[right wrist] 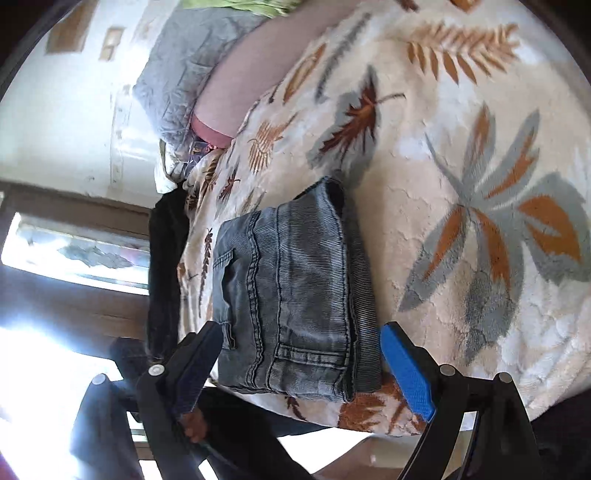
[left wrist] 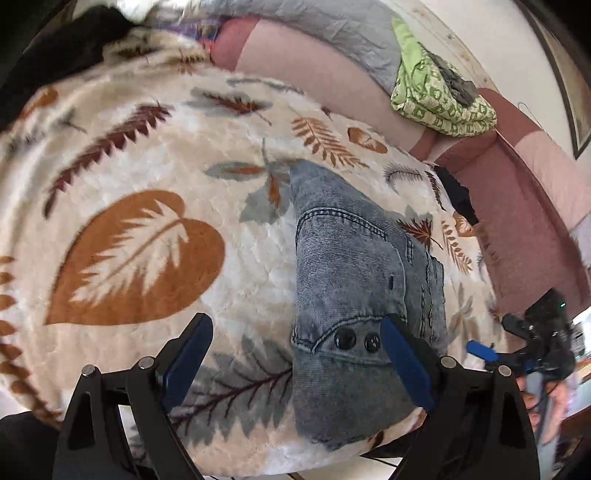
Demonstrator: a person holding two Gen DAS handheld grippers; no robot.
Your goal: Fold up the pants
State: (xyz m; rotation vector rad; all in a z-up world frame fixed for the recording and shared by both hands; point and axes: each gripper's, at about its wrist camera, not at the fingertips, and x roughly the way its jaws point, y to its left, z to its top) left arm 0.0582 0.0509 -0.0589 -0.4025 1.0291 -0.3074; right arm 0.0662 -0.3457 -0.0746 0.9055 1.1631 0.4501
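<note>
The grey-blue denim pants (left wrist: 354, 280) lie folded into a compact bundle on the leaf-patterned fleece blanket (left wrist: 147, 155), near the bed's front edge. Two dark buttons show at the waistband. My left gripper (left wrist: 297, 326) is open and empty, its jaws wide, just in front of the bundle's near end. My right gripper (right wrist: 301, 334) is open and empty, its blue pads either side of the folded pants (right wrist: 291, 291) without touching them. The right gripper also shows in the left wrist view (left wrist: 495, 339), at the right beside the bed.
A green patterned cloth (left wrist: 436, 96) and a grey quilt (left wrist: 343, 29) lie at the back on pink bedding. Dark clothing (right wrist: 166, 258) lies at the blanket's (right wrist: 443, 184) edge. A window is beyond the bed.
</note>
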